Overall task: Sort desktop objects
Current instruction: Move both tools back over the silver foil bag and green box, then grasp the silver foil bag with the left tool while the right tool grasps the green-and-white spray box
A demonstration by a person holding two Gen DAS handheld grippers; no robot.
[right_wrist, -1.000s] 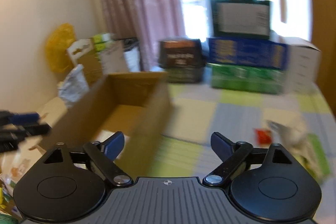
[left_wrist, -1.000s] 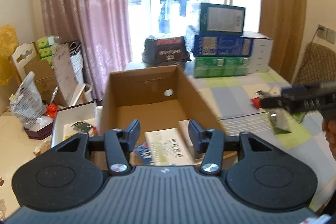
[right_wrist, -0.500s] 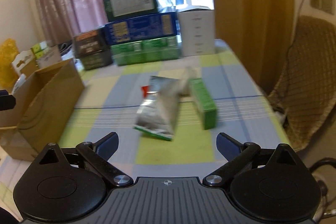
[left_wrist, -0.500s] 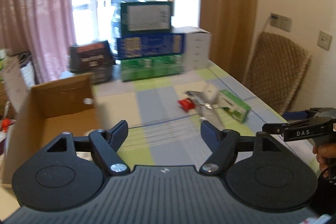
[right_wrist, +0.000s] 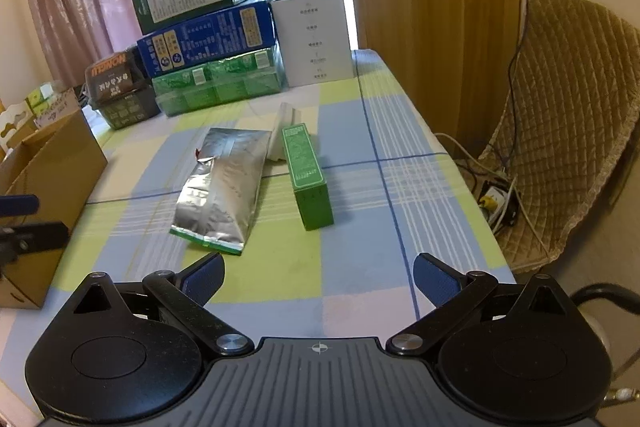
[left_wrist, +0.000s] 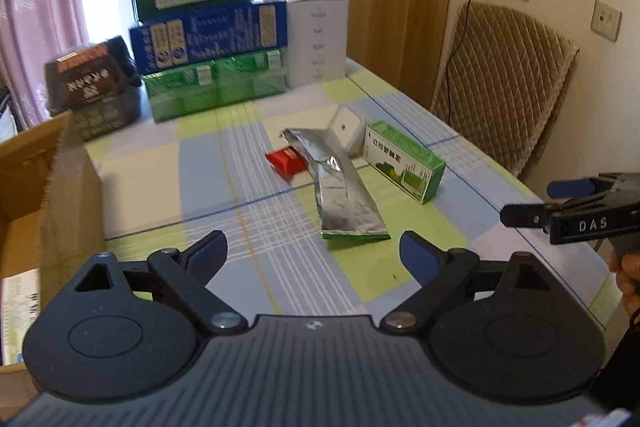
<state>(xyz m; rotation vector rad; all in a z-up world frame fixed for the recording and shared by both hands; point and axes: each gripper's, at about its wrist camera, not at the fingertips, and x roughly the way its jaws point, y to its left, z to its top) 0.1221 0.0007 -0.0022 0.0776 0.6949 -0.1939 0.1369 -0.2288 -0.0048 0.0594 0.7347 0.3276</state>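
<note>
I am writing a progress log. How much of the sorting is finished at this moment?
Done: the cardboard box already holds at least one white packet. In hand: nothing; the left tongs and right tongs are open. Left: the silver pouch, green box, red packet and white item.

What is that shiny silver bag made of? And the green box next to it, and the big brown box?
The silver bag looks like thin metal foil or foil-coated plastic: it is mirror-shiny and crinkled. The green box looks like thin printed card, smooth with sharp folded edges. The brown box looks like plain cardboard, dull and unprinted.
</note>
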